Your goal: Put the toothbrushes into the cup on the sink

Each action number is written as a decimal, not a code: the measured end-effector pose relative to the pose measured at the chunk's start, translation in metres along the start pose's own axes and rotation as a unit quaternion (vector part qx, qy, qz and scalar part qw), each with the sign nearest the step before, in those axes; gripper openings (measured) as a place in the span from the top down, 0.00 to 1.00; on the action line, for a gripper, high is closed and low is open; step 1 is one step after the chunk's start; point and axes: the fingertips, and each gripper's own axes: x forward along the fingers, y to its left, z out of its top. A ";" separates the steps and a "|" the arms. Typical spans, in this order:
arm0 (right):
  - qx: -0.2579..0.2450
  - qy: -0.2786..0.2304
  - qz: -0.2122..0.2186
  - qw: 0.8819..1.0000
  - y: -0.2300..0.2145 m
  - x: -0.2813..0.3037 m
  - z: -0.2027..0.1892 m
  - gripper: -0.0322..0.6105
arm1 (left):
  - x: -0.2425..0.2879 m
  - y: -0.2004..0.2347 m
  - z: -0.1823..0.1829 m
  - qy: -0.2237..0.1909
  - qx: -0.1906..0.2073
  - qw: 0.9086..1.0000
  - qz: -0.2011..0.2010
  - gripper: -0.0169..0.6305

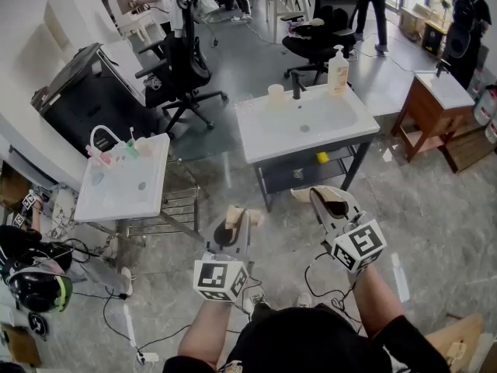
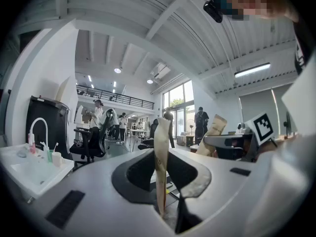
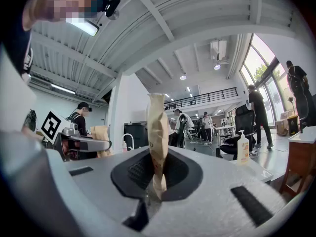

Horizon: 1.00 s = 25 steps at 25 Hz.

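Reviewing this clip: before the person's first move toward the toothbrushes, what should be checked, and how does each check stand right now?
1. Grippers empty: ok. The left gripper and right gripper have their jaws together with nothing between them.
2. Jaws ready to pick: not ok, both are closed.
3. Cup found: ok. A cup stands beside the faucet on the middle sink.
4. Toothbrushes found: cannot tell. The small upright items on the left sink are too small to identify.
5. Sinks within reach: not ok, both stand well ahead.
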 end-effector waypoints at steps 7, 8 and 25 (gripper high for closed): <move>0.002 0.001 0.000 1.000 0.000 0.004 -0.002 0.92 | 0.001 0.003 -0.001 -0.001 -0.002 1.000 0.001 0.87; 0.004 0.000 0.000 1.000 -0.001 0.004 -0.003 0.92 | 0.002 0.003 -0.001 -0.002 -0.002 1.000 0.001 0.87; 0.010 0.003 -0.014 1.000 0.017 0.045 -0.003 0.92 | 0.003 0.053 0.001 -0.002 -0.007 1.000 -0.010 0.87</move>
